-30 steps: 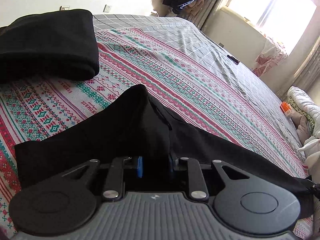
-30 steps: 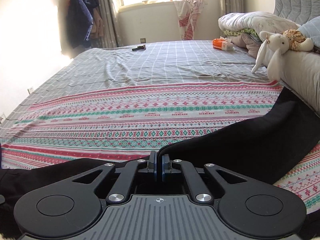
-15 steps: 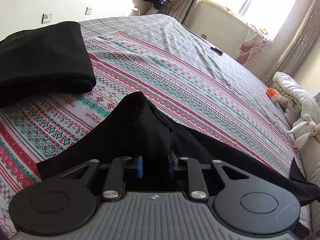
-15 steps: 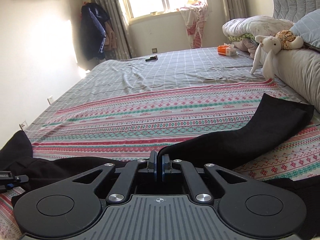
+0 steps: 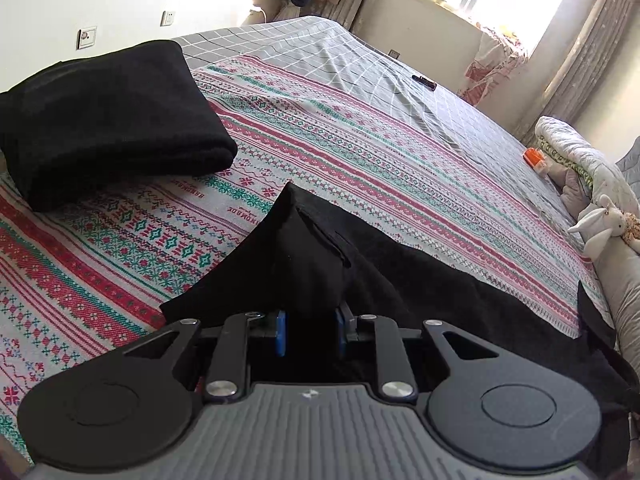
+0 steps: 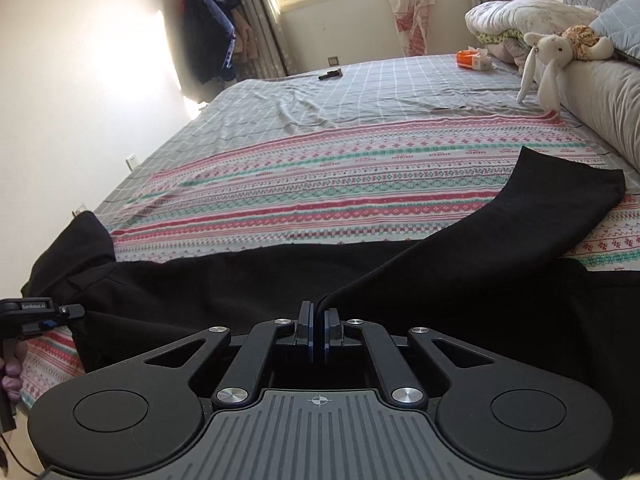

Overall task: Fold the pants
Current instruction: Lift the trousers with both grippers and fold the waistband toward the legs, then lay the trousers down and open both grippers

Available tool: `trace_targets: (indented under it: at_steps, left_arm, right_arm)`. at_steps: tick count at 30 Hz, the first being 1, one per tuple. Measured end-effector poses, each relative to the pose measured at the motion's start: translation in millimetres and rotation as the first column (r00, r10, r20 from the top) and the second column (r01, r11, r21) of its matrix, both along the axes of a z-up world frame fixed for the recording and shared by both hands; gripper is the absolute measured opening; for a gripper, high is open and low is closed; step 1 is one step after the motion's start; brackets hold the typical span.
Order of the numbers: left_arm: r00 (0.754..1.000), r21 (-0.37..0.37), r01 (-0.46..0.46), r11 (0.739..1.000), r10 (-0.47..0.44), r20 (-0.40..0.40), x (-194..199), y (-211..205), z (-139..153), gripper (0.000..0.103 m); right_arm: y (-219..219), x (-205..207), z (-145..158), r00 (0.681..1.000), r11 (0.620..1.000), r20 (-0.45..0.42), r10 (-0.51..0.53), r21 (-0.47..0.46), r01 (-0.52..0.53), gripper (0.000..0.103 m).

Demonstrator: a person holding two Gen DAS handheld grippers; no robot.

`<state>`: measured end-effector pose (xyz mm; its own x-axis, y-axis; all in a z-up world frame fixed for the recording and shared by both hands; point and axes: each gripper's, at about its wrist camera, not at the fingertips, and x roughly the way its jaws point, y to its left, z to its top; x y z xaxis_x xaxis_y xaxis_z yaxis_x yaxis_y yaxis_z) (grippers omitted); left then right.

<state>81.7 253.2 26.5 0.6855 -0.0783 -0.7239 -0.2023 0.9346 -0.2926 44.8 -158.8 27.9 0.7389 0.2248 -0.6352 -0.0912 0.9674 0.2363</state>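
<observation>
The black pants (image 6: 248, 280) lie stretched across the near part of the patterned bedspread (image 6: 320, 184). My right gripper (image 6: 319, 332) is shut on a thin fold of the pants, and one leg (image 6: 520, 208) runs from it up to the right. My left gripper (image 5: 310, 334) is shut on a thick bunch of the pants (image 5: 304, 256), which peaks just ahead of its blue pads. The left gripper also shows at the left edge of the right wrist view (image 6: 60, 314), clamped on the waist end.
A folded black garment (image 5: 108, 120) lies on the bed at the far left. A stuffed rabbit (image 6: 548, 56), folded quilts (image 6: 516, 20) and an orange packet (image 6: 472, 58) are at the head end. A small dark object (image 6: 330, 75) lies on the grey checked sheet.
Both grippers have pulled back toward the bed's near edge and risen, dragging the pants with them. The pants now lie more stretched out, and the leg end has come fully into view.
</observation>
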Motion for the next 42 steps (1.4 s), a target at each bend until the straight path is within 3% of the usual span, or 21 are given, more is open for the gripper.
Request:
trace_targets:
  at_steps: [15,23,31,34,37,42]
  left_arm:
    - [0.995,0.117,0.02,0.993,-0.008,-0.099,-20,9,-15,0.043]
    - [0.976,0.194,0.073,0.978,-0.03,-0.217,-20,0,-37,0.044]
    - [0.974,0.225,0.07,0.972,-0.017,-0.226,-22,-5,-37,0.047]
    - [0.979,0.254,0.065,0.965,-0.013,-0.203,-27,-9,-30,0.053]
    - [0.983,0.284,0.06,0.957,-0.007,-0.184,-33,-12,-22,0.067]
    - [0.992,0.303,0.05,0.952,-0.012,-0.126,-41,-25,-5,0.082]
  right_arm:
    - [36,-24,-28,0.986,0.982,-0.116,0.122,-0.127,-0.137,0.004]
    - [41,-25,-51,0.964,0.965,-0.21,0.165,-0.17,-0.202,0.004]
    - [45,-22,-74,0.942,0.953,-0.289,0.173,-0.192,-0.234,0.005]
    - [47,-23,-76,0.937,0.948,-0.302,0.175,-0.206,-0.243,0.012]
    - [45,-24,-70,0.939,0.948,-0.295,0.177,-0.205,-0.243,0.014]
    - [30,-27,-55,0.952,0.96,-0.267,0.146,-0.195,-0.202,0.043]
